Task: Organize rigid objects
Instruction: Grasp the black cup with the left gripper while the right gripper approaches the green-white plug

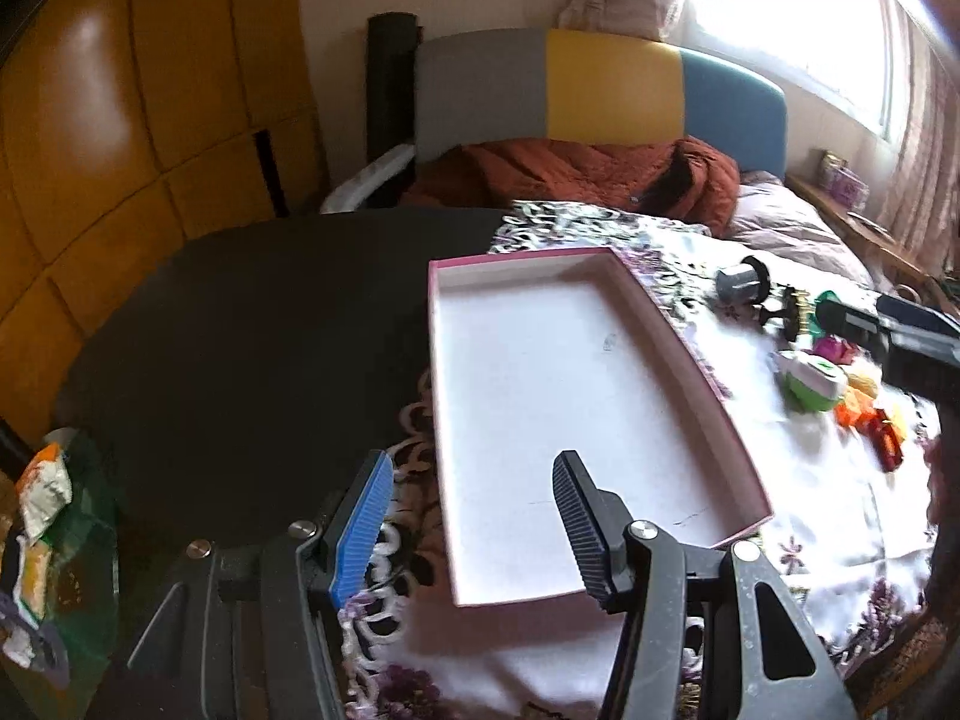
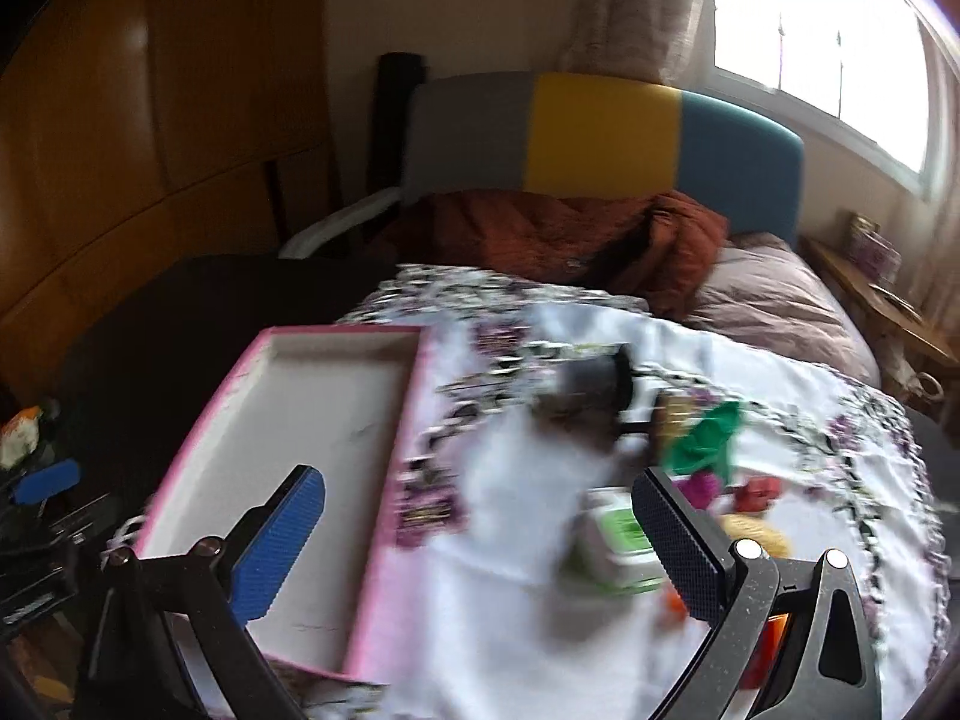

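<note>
Box (image 1: 540, 396): pink-rimmed, white inside, nothing in it; directly ahead of the left gripper (image 1: 474, 531) and to the left of the right gripper (image 2: 480, 546), open side up, presumably so it can receive the objects.
Left gripper: jaws spread wide and holding nothing; blue pad outside the box's near-left wall, black pad over its floor. Judged a steadying position for the box, not a grasp.
Right gripper: jaws wide apart, nothing between them; aimed at the cloth just beside the box, with the object cluster ahead and to its right. The view is motion-blurred.
Objects to organize: green-and-white piece (image 2: 618, 540) touching or just behind the right gripper's black pad, which it is I cannot tell; grey cylinder (image 2: 591, 387) farther ahead; green (image 2: 708, 432), magenta, red and yellow bits beyond. All lie together on the floral cloth (image 2: 498, 618), none yet in the box.
Step judged: approach to a first pick.
Risk: closely packed pieces, so the wide jaws could nudge neighbours.
</note>
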A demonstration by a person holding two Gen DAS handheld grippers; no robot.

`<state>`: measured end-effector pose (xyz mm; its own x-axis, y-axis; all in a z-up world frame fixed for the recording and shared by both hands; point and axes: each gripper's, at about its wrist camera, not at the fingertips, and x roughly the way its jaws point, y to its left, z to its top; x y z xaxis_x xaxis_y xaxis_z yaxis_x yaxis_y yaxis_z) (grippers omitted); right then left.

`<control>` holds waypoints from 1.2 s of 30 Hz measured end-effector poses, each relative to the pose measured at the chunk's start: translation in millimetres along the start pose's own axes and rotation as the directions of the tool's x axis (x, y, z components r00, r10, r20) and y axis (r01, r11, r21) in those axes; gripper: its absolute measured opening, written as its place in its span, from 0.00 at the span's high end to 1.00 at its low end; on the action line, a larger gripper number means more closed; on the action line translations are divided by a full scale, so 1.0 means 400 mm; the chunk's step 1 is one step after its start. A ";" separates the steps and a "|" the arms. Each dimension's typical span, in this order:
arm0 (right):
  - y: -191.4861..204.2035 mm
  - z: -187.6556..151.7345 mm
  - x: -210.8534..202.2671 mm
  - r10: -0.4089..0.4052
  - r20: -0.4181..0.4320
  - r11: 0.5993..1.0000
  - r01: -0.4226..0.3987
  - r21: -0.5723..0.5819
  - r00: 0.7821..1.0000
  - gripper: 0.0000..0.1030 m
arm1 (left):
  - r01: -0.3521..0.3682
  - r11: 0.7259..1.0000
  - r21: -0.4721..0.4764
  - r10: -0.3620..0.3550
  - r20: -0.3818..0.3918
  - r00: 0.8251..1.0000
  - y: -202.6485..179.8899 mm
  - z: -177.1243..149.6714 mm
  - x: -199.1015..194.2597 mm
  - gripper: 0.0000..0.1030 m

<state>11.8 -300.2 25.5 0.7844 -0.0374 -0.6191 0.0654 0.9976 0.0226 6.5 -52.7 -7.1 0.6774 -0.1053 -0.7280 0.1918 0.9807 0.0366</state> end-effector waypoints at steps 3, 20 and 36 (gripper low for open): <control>-0.100 0.014 0.001 -0.056 0.001 0.997 0.056 0.053 0.998 0.00 | 0.037 0.999 0.034 -0.037 -0.014 0.999 -0.028 0.005 0.012 0.45; -0.491 -0.051 0.023 -0.130 -0.036 0.844 0.130 0.520 0.991 0.00 | 0.358 0.934 -0.006 -0.350 -0.232 0.908 -0.218 0.183 0.176 0.44; -0.504 -0.058 0.027 -0.076 -0.026 0.819 0.077 0.568 0.997 0.00 | 0.346 0.832 0.433 -0.289 -0.193 0.938 -0.556 0.384 0.378 0.45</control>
<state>-7.3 -500.4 -3.9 0.7609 -0.1119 -0.6392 0.4650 0.7811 0.4168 175.2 -312.0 -20.2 0.4428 -0.3506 -0.8252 0.7016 0.7086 0.0754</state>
